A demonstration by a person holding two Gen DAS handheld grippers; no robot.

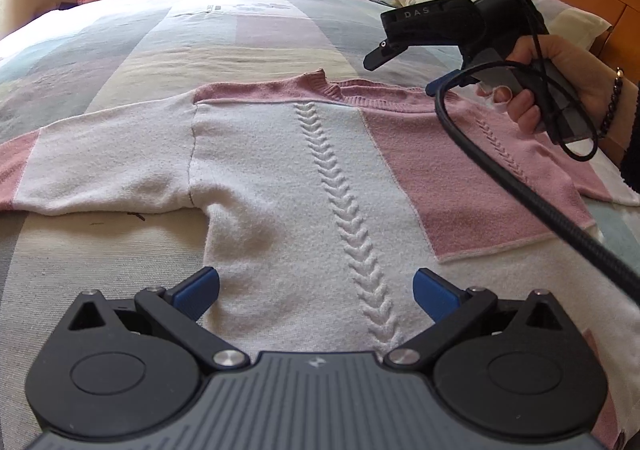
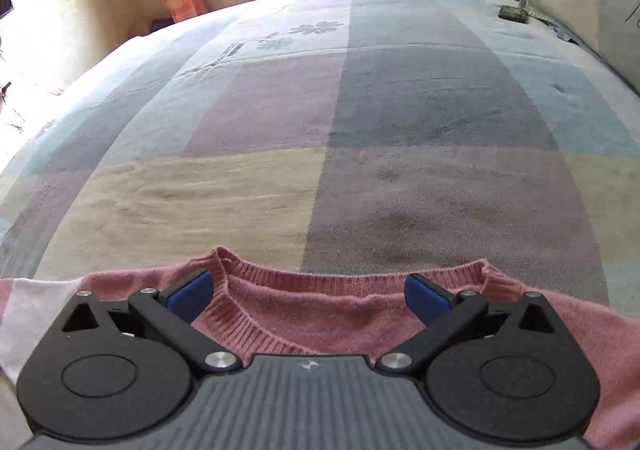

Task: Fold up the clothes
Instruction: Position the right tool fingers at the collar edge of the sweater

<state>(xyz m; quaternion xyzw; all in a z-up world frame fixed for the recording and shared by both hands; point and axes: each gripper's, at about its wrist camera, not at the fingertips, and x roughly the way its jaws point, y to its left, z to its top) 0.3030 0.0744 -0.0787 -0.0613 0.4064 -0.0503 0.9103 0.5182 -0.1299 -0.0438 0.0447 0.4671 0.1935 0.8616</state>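
Looking down, I see the sweater (image 1: 280, 178) lying flat on the bed (image 2: 360, 110). My left gripper (image 1: 316, 292) and right gripper (image 2: 308, 296) both gape, holding nothing. It looks soft and floppy, so I'd pinch the collar (image 2: 332, 282) edge.

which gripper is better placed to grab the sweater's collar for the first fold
Right. The right gripper hangs open directly over the collar, which sits between its fingers. The left gripper is open over the sweater's lower body, far from it.

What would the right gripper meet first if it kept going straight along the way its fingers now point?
Probably the sweater's pink ribbed collar, right ahead of the open right gripper; beyond it only bedspread, though height is unclear.
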